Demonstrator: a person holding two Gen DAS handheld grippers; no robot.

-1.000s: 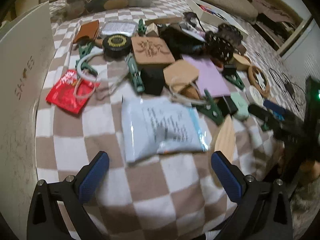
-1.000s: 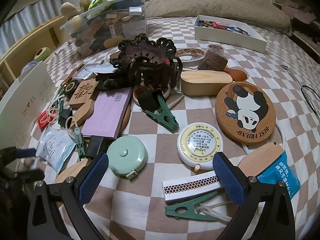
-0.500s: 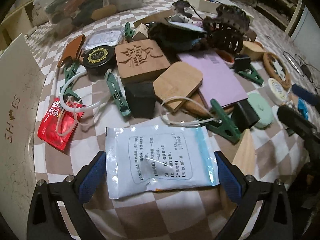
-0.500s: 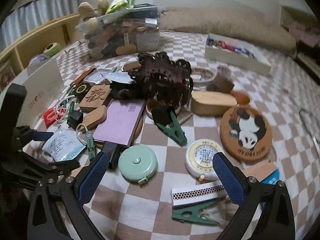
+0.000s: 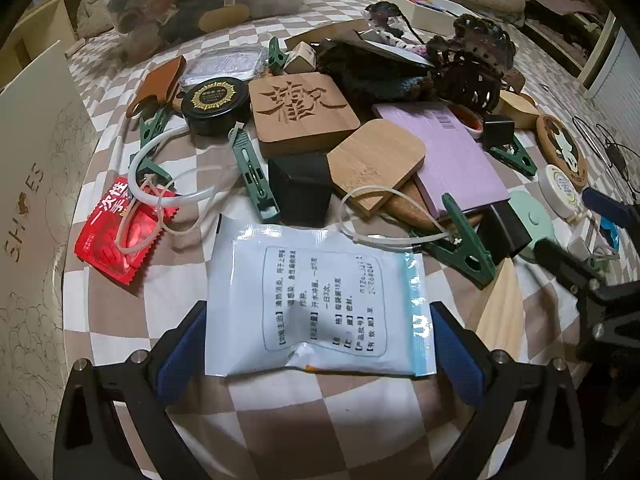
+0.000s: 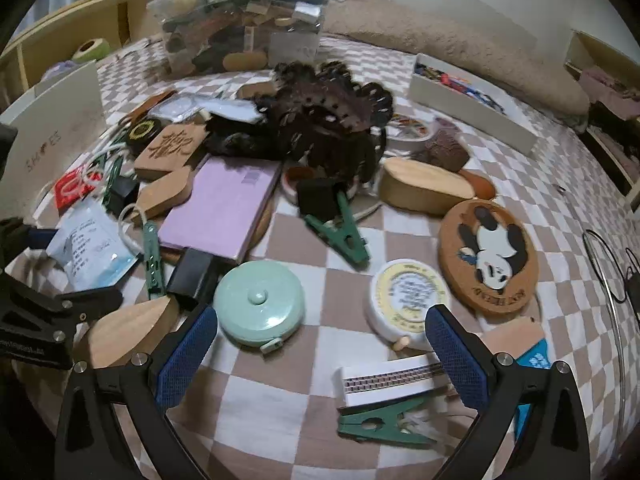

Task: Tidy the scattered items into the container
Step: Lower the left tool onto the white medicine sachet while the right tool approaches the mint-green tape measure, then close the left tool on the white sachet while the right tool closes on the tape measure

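Note:
A white and blue sachet (image 5: 320,300) lies flat on the checked cloth, and my left gripper (image 5: 318,354) stands open with a blue pad on either side of the sachet's near end. It seems not to be gripped. A red packet (image 5: 120,236), green clips (image 5: 256,176) and wooden coasters (image 5: 300,112) lie beyond. My right gripper (image 6: 320,354) is open over the cloth. A mint tape measure (image 6: 259,306) and a white tape measure (image 6: 406,300) lie just ahead of its fingers, with a striped box (image 6: 390,380) below. A white shoe box (image 5: 32,200) stands at the left.
A clear bin (image 6: 240,28) full of items stands at the back, and a flat white tray (image 6: 472,100) at the back right. A purple pad (image 6: 224,208), a panda coaster (image 6: 488,256) and a dark crochet heap (image 6: 320,120) crowd the middle. Cables (image 6: 612,272) lie far right.
My left gripper has moved forward and down, so the sachet now lies between its pads. The right gripper has shifted a little nearer the two tape measures.

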